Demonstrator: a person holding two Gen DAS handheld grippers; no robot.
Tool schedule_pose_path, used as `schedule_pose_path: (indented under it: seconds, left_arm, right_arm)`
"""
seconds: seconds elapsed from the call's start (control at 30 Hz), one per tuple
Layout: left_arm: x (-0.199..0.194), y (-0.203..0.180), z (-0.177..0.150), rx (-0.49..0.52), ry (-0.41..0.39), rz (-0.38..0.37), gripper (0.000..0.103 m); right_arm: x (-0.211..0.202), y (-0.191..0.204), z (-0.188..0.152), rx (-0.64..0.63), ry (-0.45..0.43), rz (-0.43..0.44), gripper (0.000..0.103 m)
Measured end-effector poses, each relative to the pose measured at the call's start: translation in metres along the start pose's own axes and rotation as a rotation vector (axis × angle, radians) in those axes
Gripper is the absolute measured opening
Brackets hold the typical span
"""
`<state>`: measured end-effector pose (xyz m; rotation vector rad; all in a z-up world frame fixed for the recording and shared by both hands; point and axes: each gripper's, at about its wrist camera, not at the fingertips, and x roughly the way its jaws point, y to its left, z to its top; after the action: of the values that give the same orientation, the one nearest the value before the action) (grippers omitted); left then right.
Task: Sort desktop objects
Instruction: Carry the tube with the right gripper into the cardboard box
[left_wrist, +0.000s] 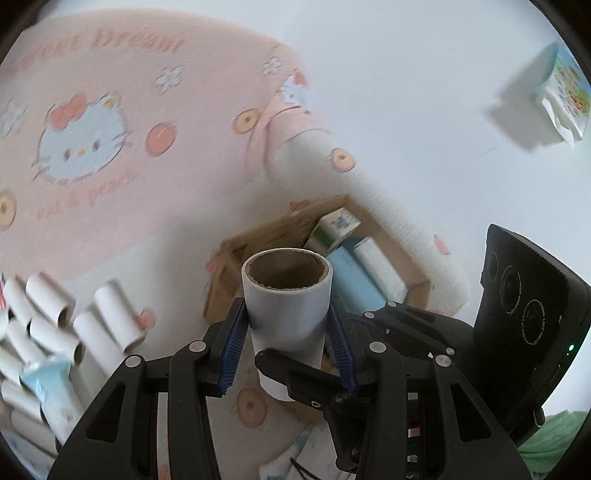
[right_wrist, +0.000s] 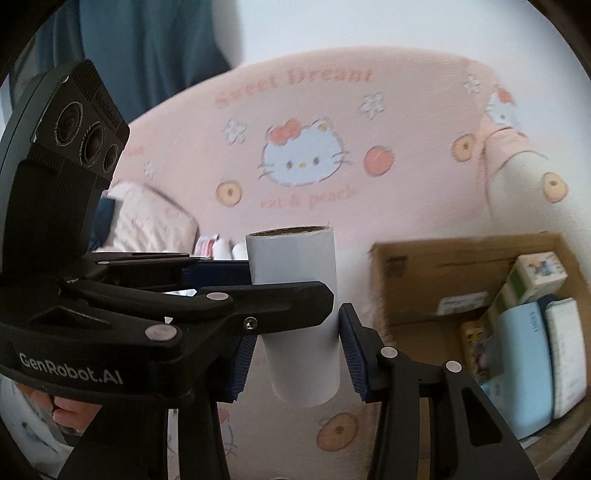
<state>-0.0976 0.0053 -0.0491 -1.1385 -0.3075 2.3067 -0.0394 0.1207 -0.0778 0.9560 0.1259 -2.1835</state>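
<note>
- Paper roll upright, clear of the bedding, clamped from both sides at once.
- Left gripper shut on roll, blue pads pressed to its sides.
- Right gripper also closed on roll, lower down.
- Cardboard box just behind, packs and small cartons inside.
- Heap of spare rolls at left on pink cat-print blanket.

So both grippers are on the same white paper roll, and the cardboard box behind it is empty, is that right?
Not quite. Both the left gripper and the right gripper do have the white paper roll between their fingers, but the cardboard box is not empty. The right wrist view shows several small boxes and packs standing in it.
</note>
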Motion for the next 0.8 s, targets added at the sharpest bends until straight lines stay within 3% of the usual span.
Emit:
schedule_pose_path:
  seconds: [0.27, 0.43, 0.67, 0.8]
  left_arm:
    - [0.032, -0.035, 0.041, 0.054, 0.021, -0.034, 0.048]
    - [0.063, -0.046, 0.049, 0.050, 0.064, -0.045, 0.048]
    - [0.117, -0.048, 0.052, 0.051, 0.216, 0.024, 0.048]
    - [0.144, -0.043, 0.047, 0.062, 0.306, 0.082, 0.048]
  right_arm:
    - [-0.024, -0.040, 0.023, 0.058, -0.043, -0.063, 0.041]
    - [-0.019, -0.072, 0.026, 0.120, -0.008, -0.075, 0.041]
    - [0.013, -0.114, 0.022, 0.201, 0.128, -0.060, 0.041]
    - [0.042, -0.139, 0.013, 0.281, 0.243, 0.017, 0.041]
